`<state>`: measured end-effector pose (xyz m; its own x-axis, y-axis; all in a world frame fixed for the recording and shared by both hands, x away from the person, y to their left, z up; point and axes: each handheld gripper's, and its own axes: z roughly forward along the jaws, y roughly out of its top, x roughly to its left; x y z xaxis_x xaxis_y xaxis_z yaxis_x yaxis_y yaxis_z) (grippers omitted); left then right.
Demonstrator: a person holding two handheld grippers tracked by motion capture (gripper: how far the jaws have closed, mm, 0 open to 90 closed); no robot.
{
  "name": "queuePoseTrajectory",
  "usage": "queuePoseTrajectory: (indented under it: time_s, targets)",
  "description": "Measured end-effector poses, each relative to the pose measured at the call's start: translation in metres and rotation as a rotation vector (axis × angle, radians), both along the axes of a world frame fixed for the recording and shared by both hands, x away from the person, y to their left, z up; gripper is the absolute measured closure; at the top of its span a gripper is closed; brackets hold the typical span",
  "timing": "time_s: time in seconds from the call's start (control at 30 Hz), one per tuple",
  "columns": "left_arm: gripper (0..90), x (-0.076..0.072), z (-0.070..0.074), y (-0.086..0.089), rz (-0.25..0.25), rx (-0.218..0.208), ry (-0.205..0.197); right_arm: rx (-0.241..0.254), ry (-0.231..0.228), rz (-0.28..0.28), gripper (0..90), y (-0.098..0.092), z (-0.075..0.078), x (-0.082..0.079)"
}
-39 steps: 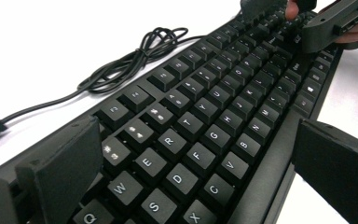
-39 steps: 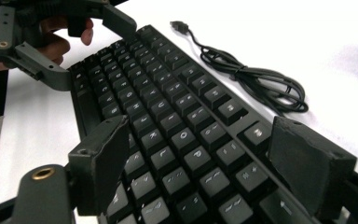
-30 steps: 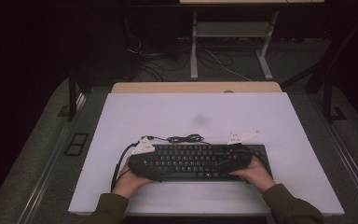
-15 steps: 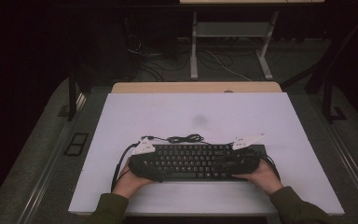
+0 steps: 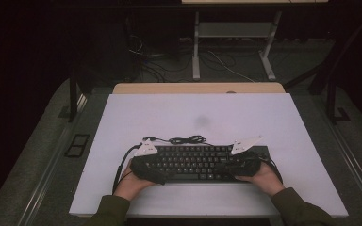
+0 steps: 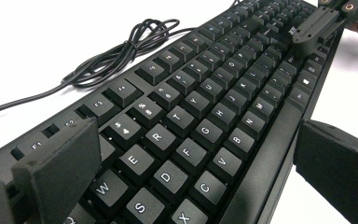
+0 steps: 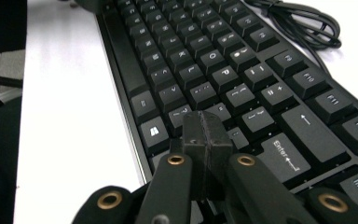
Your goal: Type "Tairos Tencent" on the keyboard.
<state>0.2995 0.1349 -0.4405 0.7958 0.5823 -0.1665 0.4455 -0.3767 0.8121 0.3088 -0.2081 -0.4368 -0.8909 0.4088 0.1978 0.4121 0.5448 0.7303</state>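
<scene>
Both tools (image 5: 152,175) (image 5: 235,167) seemingly crowd the keyboard (image 5: 193,162) ends; the table (image 5: 207,113) beyond lies open.

The work surface was a white tabletop (image 5: 207,117), evenly lit, with a faint grey smudge (image 5: 201,121) near its middle. A pale wooden edge (image 5: 198,88) ran along its far side. The room beyond lay in deep shadow, its walls too dark to make out. A second table stood there on 2 light metal legs (image 5: 196,52) joined by a crossbar (image 5: 235,29). Loose cables (image 5: 160,66) sprawled over the dark grey carpeted floor (image 5: 37,155) beneath it. A metal rail (image 5: 52,169) bordered the floor at the left, beside a small dark floor plate (image 5: 77,144).
</scene>
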Motion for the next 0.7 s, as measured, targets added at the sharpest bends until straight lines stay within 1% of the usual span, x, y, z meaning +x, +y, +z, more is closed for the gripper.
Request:
queuePoseTrajectory:
  time_s: [0.2,0.23,0.3,0.4,0.47,0.53,0.57,0.6,0.67,0.7]
  targets:
    - [0.2,0.002,0.001,-0.001,-0.001,0.009,-0.004,-0.018,0.005,0.004,89.3,0.002,-0.003,0.001]
    - [0.3,0.003,0.001,-0.001,0.001,0.009,-0.005,-0.007,0.016,0.003,89.3,0.002,-0.004,0.001]
    - [1.0,0.004,0.002,-0.002,0.000,0.008,-0.007,-0.007,0.016,0.004,89.3,0.002,-0.004,0.001]
    - [4.5,0.006,0.004,-0.003,0.005,0.000,-0.011,-0.005,0.017,0.003,89.4,0.002,-0.004,0.001]
    - [8.2,0.009,0.005,-0.004,0.010,0.003,-0.015,-0.002,0.020,0.002,89.3,0.001,-0.005,0.001]
    - [14.3,0.011,0.006,-0.005,0.004,0.000,-0.022,-0.003,0.020,0.001,89.3,0.001,-0.004,0.001]
    - [15.8,0.012,0.007,-0.006,0.001,0.003,-0.025,-0.004,0.019,0.001,89.4,0.001,-0.004,0.001]
    - [18.5,0.013,0.007,-0.007,0.002,-0.004,-0.022,-0.004,0.021,0.000,89.4,0.001,-0.004,0.001]
    - [26.1,0.014,0.008,-0.008,-0.008,-0.005,-0.027,-0.001,0.024,0.001,89.4,0.001,-0.005,0.001]
    - [31.0,0.015,0.009,-0.009,-0.003,-0.003,-0.032,0.001,0.025,0.001,89.4,0.001,-0.005,0.001]
